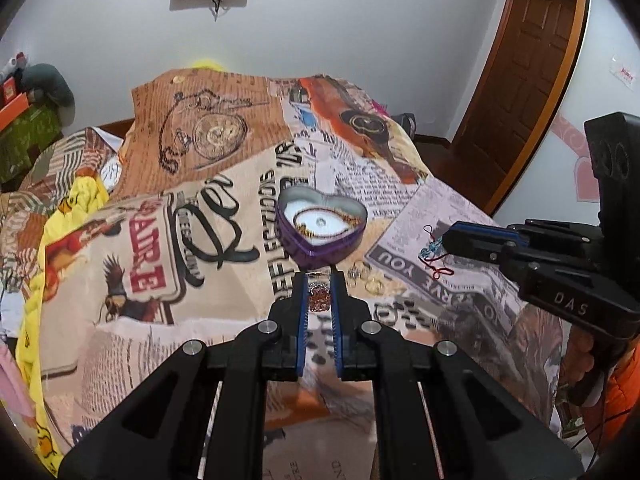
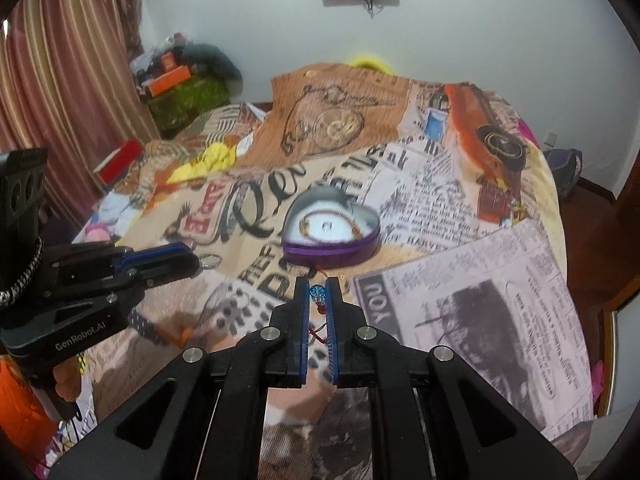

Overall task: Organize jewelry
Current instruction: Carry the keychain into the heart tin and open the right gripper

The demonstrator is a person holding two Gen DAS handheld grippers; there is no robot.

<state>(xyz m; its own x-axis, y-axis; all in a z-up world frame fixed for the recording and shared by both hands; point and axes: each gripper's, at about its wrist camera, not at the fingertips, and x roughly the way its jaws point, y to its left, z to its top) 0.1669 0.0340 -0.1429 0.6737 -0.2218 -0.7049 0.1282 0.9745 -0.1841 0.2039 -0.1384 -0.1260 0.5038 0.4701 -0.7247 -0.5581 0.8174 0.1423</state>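
Note:
A purple heart-shaped tin point(image 1: 320, 222) lies open on the printed bedspread, with a beaded bracelet and a small ring inside; it also shows in the right wrist view point(image 2: 332, 228). My left gripper point(image 1: 319, 280) is shut on a sparkly orange-pink bead ornament point(image 1: 319, 298), just in front of the tin. My right gripper point(image 2: 319, 285) is shut on a blue bead charm with a red cord point(image 2: 318, 292), also just short of the tin. From the left view the right gripper point(image 1: 448, 238) holds the blue and red cord point(image 1: 434, 256) to the tin's right.
Small clear rings point(image 1: 366, 276) lie on the bedspread point(image 1: 224, 208) between the tin and the right gripper. A yellow blanket point(image 1: 36, 280) bunches at the left. Boxes and clutter point(image 2: 176, 88) stand by the curtain. A wooden door point(image 1: 524, 60) is at the right.

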